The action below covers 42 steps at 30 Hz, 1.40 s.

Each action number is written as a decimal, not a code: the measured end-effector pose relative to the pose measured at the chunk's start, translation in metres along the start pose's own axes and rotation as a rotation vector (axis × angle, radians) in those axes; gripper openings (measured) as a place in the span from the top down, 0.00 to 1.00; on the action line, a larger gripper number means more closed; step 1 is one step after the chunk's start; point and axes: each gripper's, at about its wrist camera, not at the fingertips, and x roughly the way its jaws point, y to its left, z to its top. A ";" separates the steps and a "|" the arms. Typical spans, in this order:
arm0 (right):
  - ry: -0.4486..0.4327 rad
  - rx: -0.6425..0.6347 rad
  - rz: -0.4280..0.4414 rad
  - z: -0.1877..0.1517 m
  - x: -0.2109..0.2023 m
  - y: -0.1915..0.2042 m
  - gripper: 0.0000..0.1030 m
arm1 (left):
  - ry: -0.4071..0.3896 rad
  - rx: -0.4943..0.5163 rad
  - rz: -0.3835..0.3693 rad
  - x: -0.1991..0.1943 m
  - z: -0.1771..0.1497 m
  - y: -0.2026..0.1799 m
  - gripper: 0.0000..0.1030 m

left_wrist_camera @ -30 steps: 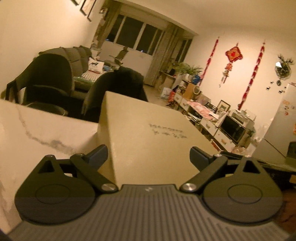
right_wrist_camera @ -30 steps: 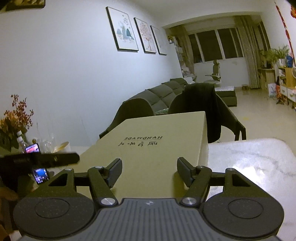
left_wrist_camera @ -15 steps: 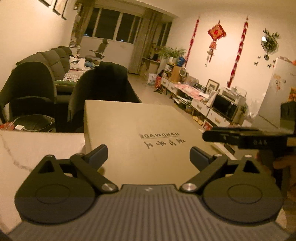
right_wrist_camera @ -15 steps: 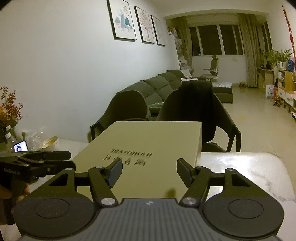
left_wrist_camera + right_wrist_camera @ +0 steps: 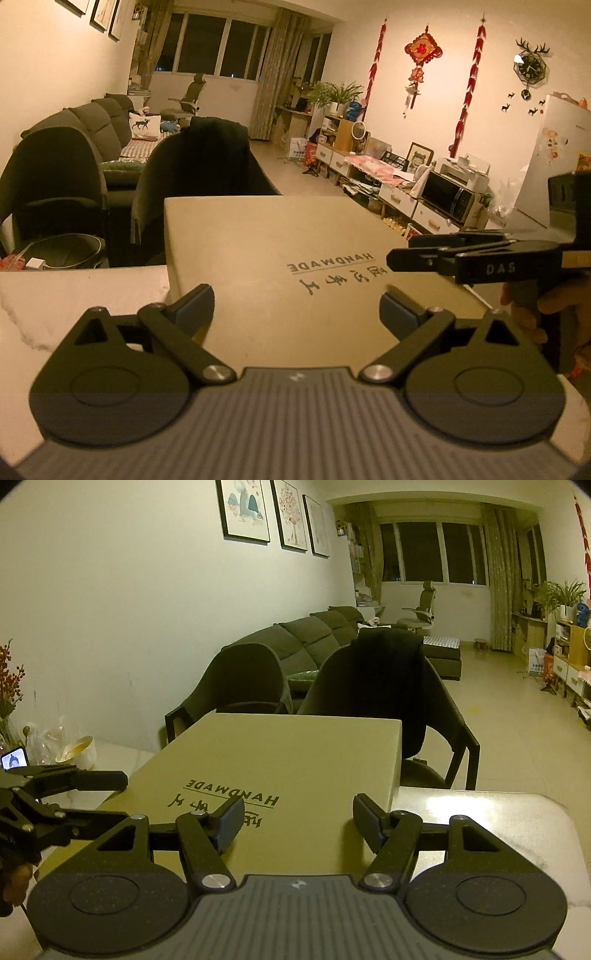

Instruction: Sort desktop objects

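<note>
A large flat tan box (image 5: 273, 258) printed "HANDMADE" lies on the white marble table (image 5: 74, 295). It also shows in the right wrist view (image 5: 295, 764). My left gripper (image 5: 297, 308) is open, its fingers spread just above the box's near edge. My right gripper (image 5: 298, 821) is open too, over the box's near right part. In the left wrist view the right gripper (image 5: 443, 254) reaches in from the right over the box. In the right wrist view the left gripper (image 5: 74, 786) reaches in from the left. Neither holds anything.
Two dark chairs (image 5: 384, 686) stand at the table's far side, a sofa (image 5: 317, 635) behind them. A bowl (image 5: 79, 747), glasses and a red-berry plant (image 5: 9, 686) sit at the table's left end. A TV cabinet with a microwave (image 5: 448, 194) lines the right wall.
Both views have swung and dropped lower toward the box's near edge. The box top looks flatter and its print closer. Each gripper has come further into the other's view. Both stay open.
</note>
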 end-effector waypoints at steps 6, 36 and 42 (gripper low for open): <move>0.027 -0.066 -0.024 0.001 0.002 0.011 0.28 | -0.001 0.000 -0.002 -0.004 0.003 0.000 0.06; -0.076 -0.050 -0.074 -0.031 -0.088 0.049 0.01 | 0.070 -0.071 0.264 -0.066 -0.021 -0.048 0.00; -0.085 -0.015 -0.077 -0.051 -0.109 0.056 0.01 | 0.061 -0.138 0.277 -0.084 -0.035 -0.048 0.00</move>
